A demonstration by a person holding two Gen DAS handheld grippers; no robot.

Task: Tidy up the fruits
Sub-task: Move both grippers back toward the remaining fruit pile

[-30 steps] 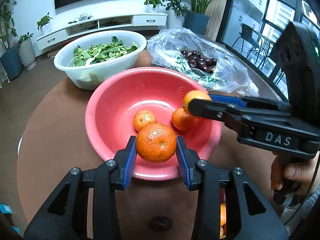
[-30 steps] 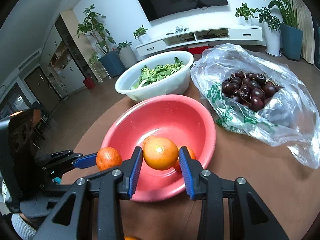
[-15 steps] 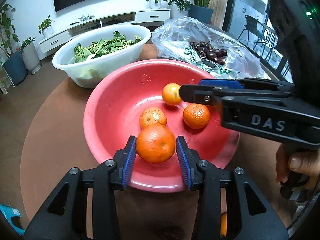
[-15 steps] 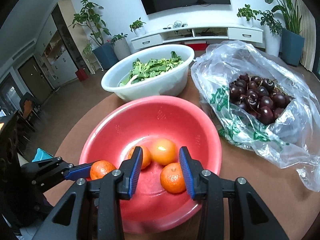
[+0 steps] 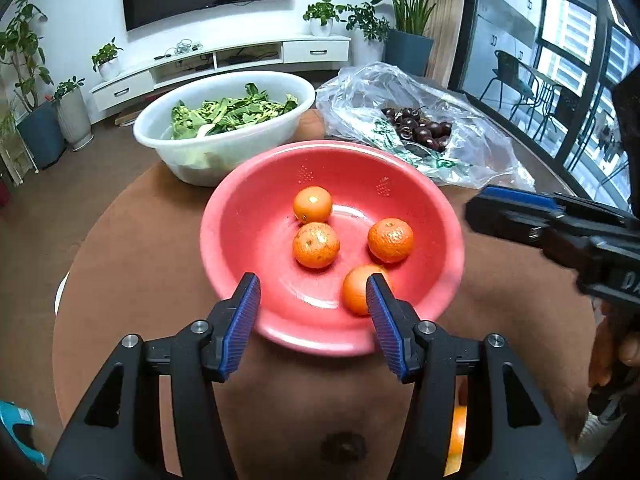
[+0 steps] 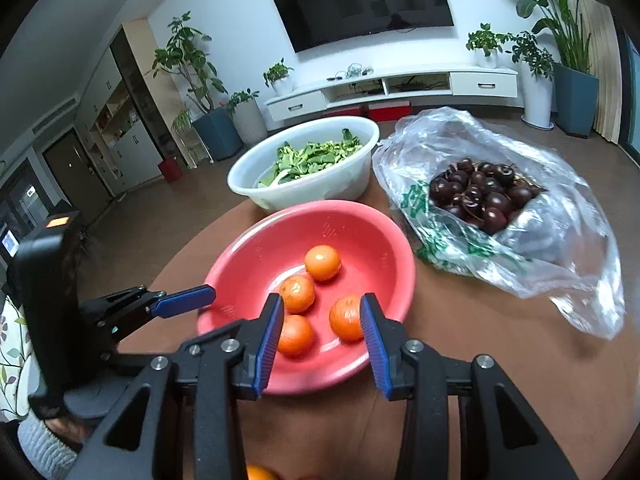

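Note:
A red bowl on the round brown table holds several oranges. My left gripper hovers over the bowl's near rim with its jaws opening and nothing pressed between the blue pads. One orange lies in the bowl just behind its right finger. My right gripper is over the bowl's near edge, its jaws opening slightly and empty; two oranges lying in the bowl show in the gap. Each gripper appears in the other's view, the right gripper and the left gripper.
A white basin of green leaves stands behind the bowl. A clear plastic bag of dark cherries lies to its right. Another orange sits on the table near me. A person's hand holds the right gripper.
Both grippers held an orange a second ago. The right one dropped its orange first, then the left let go of its own. Both oranges now lie in the bowl and the right gripper has drawn back.

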